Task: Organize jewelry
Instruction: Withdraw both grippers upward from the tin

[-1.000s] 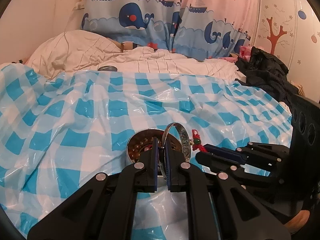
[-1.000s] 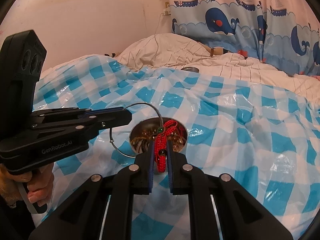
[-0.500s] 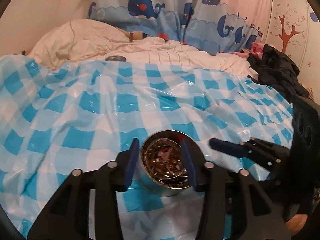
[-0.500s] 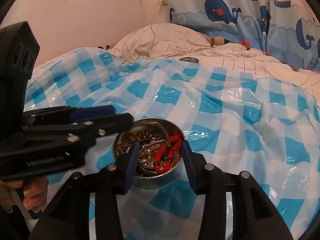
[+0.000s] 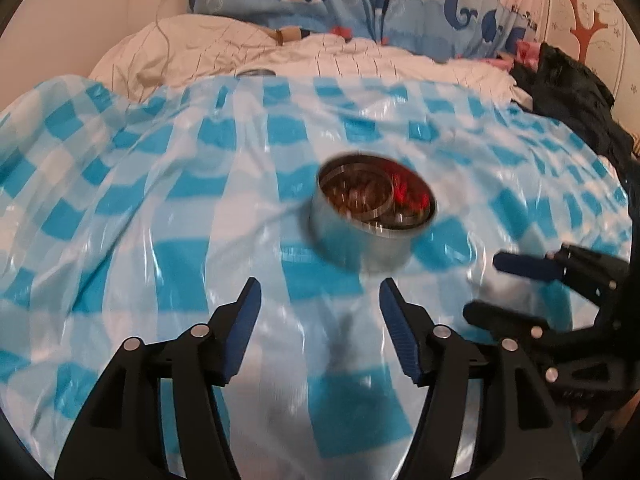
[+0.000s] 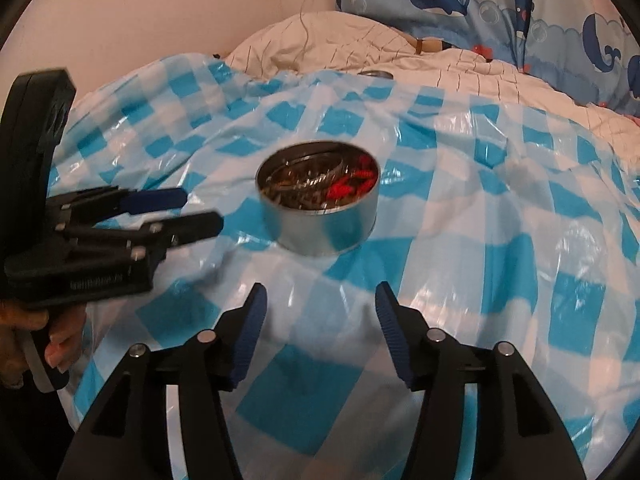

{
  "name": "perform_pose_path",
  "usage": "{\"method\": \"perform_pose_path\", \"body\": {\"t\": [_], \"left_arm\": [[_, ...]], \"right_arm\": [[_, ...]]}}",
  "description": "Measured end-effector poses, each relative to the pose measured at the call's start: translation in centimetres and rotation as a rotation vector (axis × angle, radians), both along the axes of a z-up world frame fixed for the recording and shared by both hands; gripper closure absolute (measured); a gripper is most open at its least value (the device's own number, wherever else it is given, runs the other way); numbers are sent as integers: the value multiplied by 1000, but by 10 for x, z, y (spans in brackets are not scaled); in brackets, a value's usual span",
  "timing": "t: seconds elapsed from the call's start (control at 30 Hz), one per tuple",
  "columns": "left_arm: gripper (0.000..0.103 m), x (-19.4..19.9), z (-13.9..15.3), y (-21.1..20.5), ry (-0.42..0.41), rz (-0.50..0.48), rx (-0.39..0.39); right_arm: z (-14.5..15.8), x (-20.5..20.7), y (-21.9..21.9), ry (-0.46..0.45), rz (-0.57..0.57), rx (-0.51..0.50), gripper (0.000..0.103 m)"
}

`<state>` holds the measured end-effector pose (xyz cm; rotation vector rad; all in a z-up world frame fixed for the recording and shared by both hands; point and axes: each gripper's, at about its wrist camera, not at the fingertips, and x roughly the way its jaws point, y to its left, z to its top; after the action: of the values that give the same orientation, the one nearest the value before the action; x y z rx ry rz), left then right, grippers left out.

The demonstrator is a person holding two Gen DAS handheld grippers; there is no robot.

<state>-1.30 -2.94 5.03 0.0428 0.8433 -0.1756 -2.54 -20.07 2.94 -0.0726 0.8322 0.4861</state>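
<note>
Jewelry (image 6: 320, 188), red cord among beads and a bangle, fills the round tin (image 6: 318, 200) on our blue checked sheet (image 6: 500, 220). Our left hand-held gripper (image 5: 320, 304) and right hand-held gripper (image 6: 318, 304) both gape wide, empty, near the tin.

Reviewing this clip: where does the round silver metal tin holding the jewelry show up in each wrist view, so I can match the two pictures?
Left wrist: the round silver metal tin sits just right of centre, beyond the open left gripper.
Right wrist: the tin sits at centre, beyond the open right gripper.
Shared landmark: the red cord bracelet lies at the tin's right side in both views, on the blue-and-white checked plastic sheet.
</note>
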Motion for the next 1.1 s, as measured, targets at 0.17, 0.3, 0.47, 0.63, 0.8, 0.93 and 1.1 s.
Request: {"method": "perform_pose_path", "body": {"t": [0.17,0.3,0.47,0.63,0.8,0.93,1.1], "left_arm": [[38,-6,-8,-3,15,-11,30],[34,-4,-17,-6,34,-11,54],[33,2,-29,-8,73,-6,76],[29,5,-33,-10,95,-3,82],[29,7,-27,-9,73,4,67],[29,9,-28,-10,80,2,71],[29,10,-28,-10,76,2,63]], "right_arm": [[-10,0,3,23,-13,-44,41],[-14,2,4,35,-21,-55,37],[-15,3,6,43,-12,-71,33],[-16,3,7,48,-7,-74,32],[-17,4,8,52,-2,-77,29],[-19,4,11,54,3,-87,29],[-19,3,11,54,6,-89,28]]}}
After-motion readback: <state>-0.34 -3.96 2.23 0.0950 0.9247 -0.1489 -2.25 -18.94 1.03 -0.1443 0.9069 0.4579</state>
